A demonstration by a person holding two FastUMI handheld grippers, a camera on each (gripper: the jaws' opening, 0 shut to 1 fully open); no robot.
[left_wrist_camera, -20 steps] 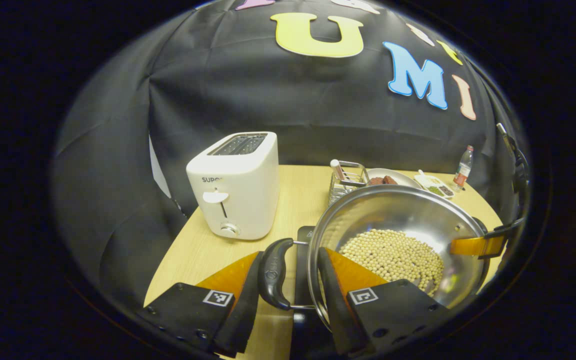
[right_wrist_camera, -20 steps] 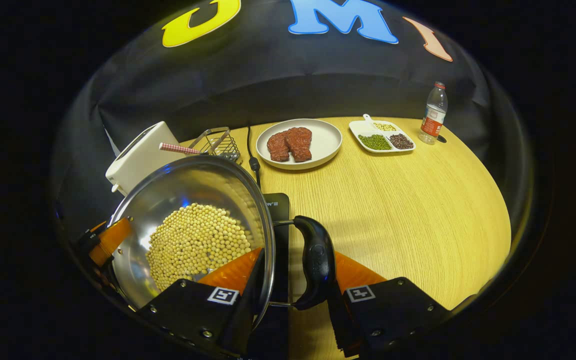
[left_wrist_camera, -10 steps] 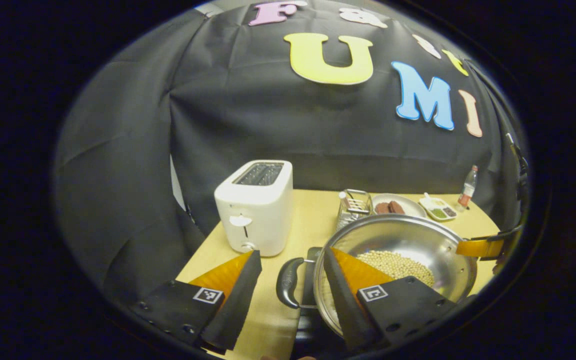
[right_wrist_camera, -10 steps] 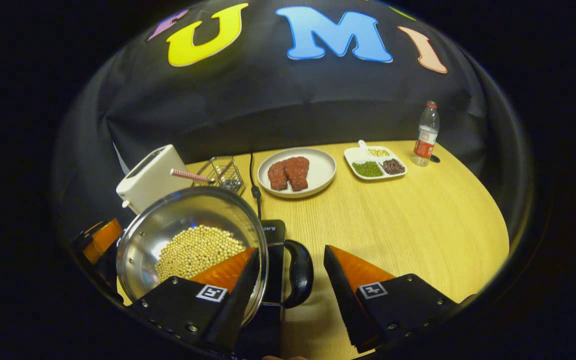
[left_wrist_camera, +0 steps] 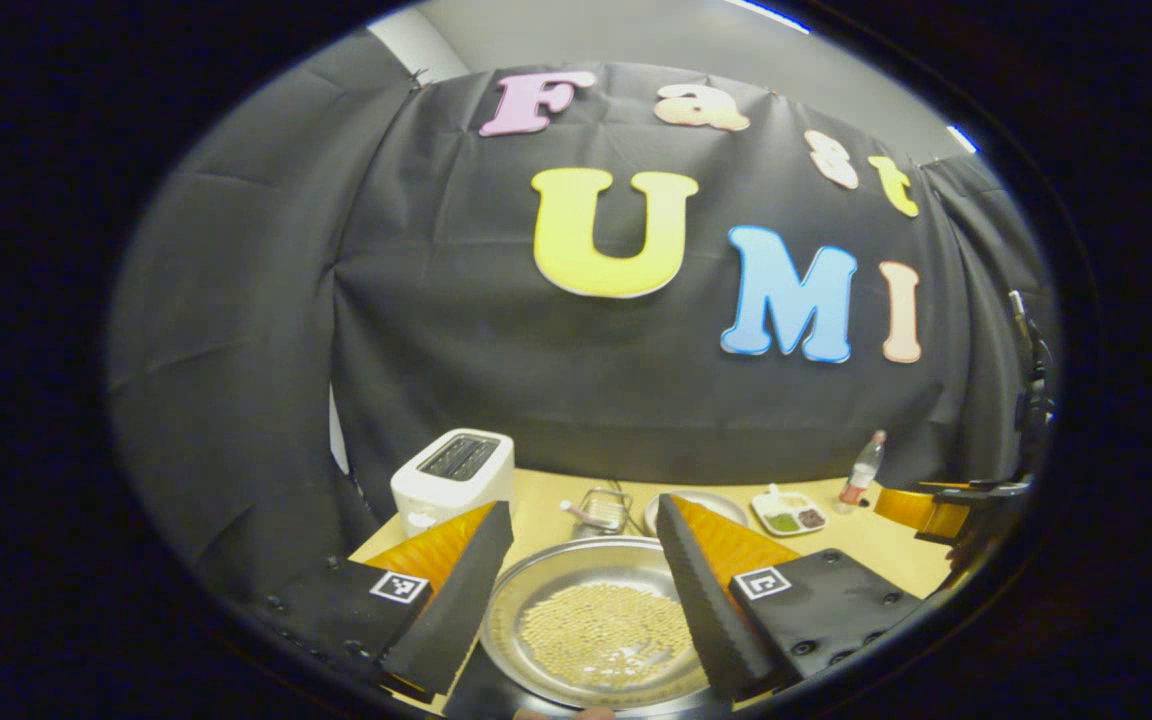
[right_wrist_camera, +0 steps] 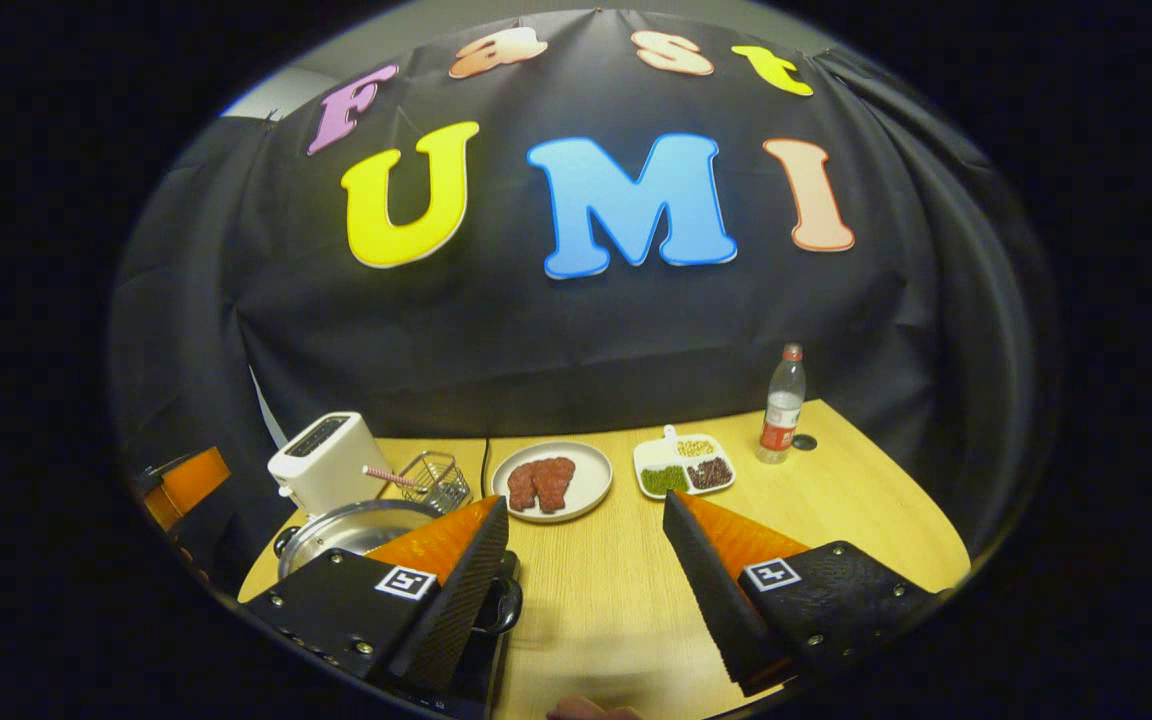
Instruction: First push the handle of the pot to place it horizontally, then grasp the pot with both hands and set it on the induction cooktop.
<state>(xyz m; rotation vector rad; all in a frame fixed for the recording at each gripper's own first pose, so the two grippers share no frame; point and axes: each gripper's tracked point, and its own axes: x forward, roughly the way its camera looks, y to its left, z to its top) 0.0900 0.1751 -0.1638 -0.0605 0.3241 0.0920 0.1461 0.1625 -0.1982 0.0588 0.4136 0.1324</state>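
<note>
The steel pot (left_wrist_camera: 586, 630), holding soybeans, sits low in the left gripper view, below and between my left gripper's (left_wrist_camera: 584, 510) open fingers, which touch nothing. In the right gripper view the pot (right_wrist_camera: 351, 525) lies at lower left, half hidden by a finger. Its black side handle (right_wrist_camera: 508, 603) pokes out beside that finger. The pot rests on the black induction cooktop (right_wrist_camera: 484, 665). My right gripper (right_wrist_camera: 586, 502) is open and holds nothing, raised over bare table. Each view catches the other gripper's orange finger at its edge (left_wrist_camera: 936, 508) (right_wrist_camera: 184, 482).
A white toaster (right_wrist_camera: 321, 460) and a wire basket (right_wrist_camera: 433, 480) stand behind the pot. Further back are a plate of meat (right_wrist_camera: 551, 480), a divided dish of beans (right_wrist_camera: 684, 465) and a water bottle (right_wrist_camera: 781, 405). The wooden table (right_wrist_camera: 836, 500) stretches to the right.
Both grippers opened off the pot's side handles, then rose and drew back. The pot stays down on the cooktop and looks smaller and lower in both views.
</note>
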